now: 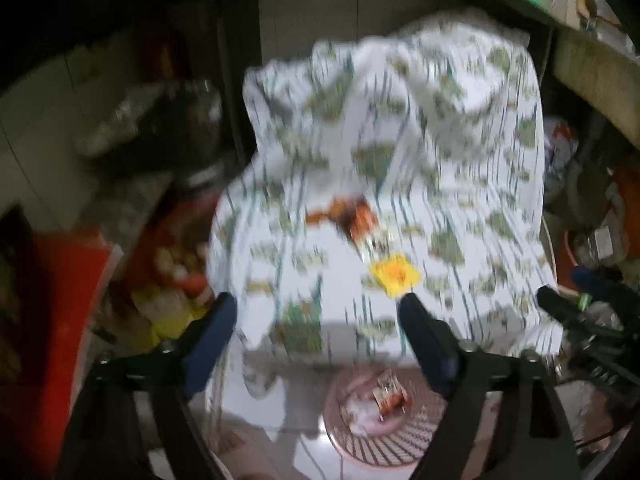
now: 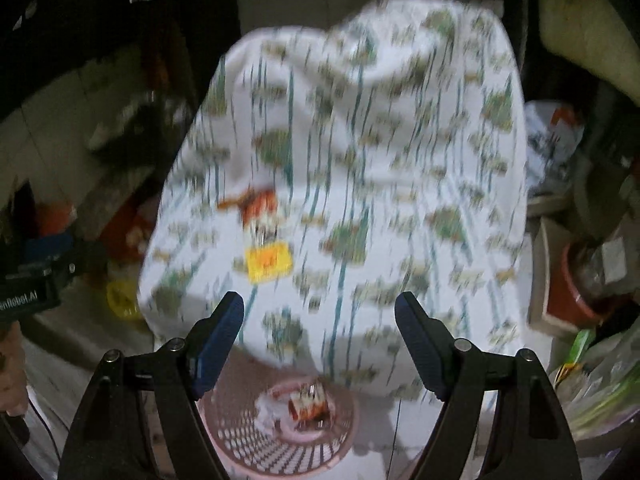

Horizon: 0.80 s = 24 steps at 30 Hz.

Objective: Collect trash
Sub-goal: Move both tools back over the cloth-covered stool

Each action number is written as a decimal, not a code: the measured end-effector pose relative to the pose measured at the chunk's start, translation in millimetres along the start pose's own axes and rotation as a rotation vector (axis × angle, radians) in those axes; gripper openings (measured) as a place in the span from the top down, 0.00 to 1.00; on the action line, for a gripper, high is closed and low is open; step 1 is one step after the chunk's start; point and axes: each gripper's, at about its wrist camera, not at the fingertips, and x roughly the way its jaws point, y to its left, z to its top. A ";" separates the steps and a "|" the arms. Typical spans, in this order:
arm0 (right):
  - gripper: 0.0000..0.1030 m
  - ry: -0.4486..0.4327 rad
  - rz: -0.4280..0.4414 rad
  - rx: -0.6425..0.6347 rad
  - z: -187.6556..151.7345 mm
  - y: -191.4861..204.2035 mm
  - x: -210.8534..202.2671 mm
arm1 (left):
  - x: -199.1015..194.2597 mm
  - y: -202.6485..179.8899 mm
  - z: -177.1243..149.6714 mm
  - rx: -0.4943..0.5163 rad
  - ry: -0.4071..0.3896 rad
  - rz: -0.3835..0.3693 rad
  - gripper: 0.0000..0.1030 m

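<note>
Pink plastic sits nearest me: the basket (image 1: 372, 428) on the floor below both my claws, with a crumpled red-and-white wrapper (image 1: 390, 394) already lying in it on some pale scraps. My left claw (image 1: 320, 304) hangs above it with its jaws spread wide and nothing between them; my right claw (image 2: 320, 308) hangs likewise, jaws apart and empty. Beyond the basket rises the table under its white cloth (image 1: 460, 140) printed with green motifs and thin stripes, the near edge draping down toward the basket. On that cloth lie what I take to be the pieces left to collect: a yellow scrap (image 1: 396, 274), and a little farther back an orange-brown wrapper (image 1: 344, 216). The pictures are smeared, so I cannot tell what exactly either is. The relation that matters: both pieces lie ahead of and above the basket, and up the cloth from my fingertips. In the left view the yellow scrap sits just above my right-hand finger; in the right view it lies over toward my left-hand finger. So it falls between my two claws, with neither plainly the nearer. The orange piece seems stretched across, side to side, though I would not swear to it. Farther off is dark clutter on both sides, too blurred to name.
</note>
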 end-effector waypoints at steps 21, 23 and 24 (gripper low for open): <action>0.04 -0.303 -0.169 0.027 91.1 -36.6 -19.5 | -2.5 13.5 89.5 0.003 -0.224 0.058 0.00; 0.04 -0.258 -0.157 0.030 87.4 -39.6 -4.7 | 7.2 14.4 89.8 0.006 -0.202 0.037 0.00; 0.04 -0.229 -0.145 0.033 86.1 -41.4 4.2 | 12.7 15.6 90.1 0.000 -0.183 0.024 0.00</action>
